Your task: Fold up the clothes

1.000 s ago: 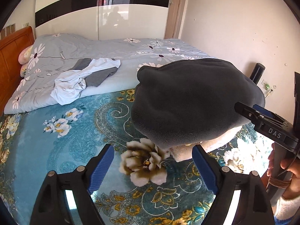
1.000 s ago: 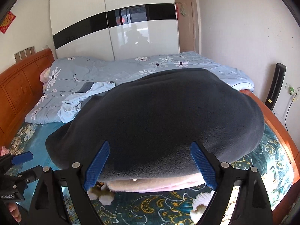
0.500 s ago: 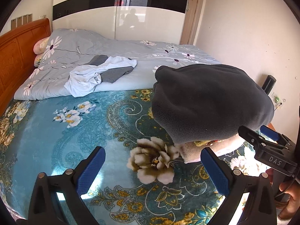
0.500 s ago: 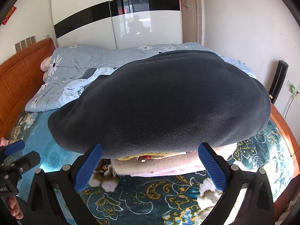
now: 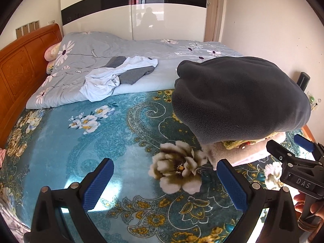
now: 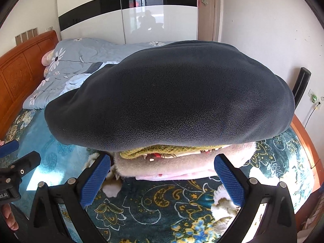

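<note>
The dark grey fleece garment (image 6: 168, 97) is lying folded on top of a stack, straight ahead of the right gripper (image 6: 162, 180) and just beyond its tips, its long axis running crosswise to the jaws. Under it a yellow-green knitted piece (image 6: 141, 151) and a pink fluffy garment (image 6: 162, 168) are showing at the near edge, the pink one sitting between the two blue pads (image 6: 94, 181) without being pinched. The right jaws are standing spread wide and holding nothing.

From the left gripper (image 5: 164, 184) the same stack is lying ahead and off to the right of the jaws, so the right gripper is judged the nearer one to it. The left jaws are also spread wide and empty, pointing at a bare stretch of the teal floral blanket (image 5: 81, 141).

Further ahead of the left jaws, well apart from the stack, a white shirt (image 5: 105, 79) and a grey garment (image 5: 133, 75) are lying crumpled on the pale blue quilt (image 5: 91, 46). These look like the clothes not yet folded, and they are sitting nearer the left gripper's line than the right's
</note>
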Motion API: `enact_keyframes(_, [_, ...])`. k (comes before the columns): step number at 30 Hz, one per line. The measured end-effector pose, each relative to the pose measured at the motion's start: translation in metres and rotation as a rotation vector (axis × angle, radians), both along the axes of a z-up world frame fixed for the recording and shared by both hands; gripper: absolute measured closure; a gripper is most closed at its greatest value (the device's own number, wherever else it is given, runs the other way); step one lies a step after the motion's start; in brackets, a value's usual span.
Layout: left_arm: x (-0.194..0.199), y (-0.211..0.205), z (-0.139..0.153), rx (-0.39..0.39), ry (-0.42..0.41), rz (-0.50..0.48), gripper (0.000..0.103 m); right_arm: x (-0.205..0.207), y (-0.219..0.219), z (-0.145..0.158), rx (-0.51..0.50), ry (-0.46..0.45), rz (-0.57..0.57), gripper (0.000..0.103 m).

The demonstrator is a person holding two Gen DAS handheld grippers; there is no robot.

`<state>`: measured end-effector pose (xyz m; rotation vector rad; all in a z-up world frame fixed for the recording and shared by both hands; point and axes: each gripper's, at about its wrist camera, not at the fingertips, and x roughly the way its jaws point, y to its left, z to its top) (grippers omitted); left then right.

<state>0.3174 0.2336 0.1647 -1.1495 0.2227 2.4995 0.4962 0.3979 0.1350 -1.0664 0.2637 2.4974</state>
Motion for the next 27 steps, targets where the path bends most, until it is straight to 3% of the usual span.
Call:
enact_keyframes(8, [0.008, 0.010, -0.008, -0.065, 0.011, -0.019, 0.000, 0.005, 0.003, -0.011, -0.026, -0.035, -0.018, 0.001])
enact_keyframes(27, [0.003, 0.002, -0.008, -0.018, -0.037, -0.040, 0.000, -0.010, -0.017, -0.015, -0.035, -0.094, -0.004, 0.001])
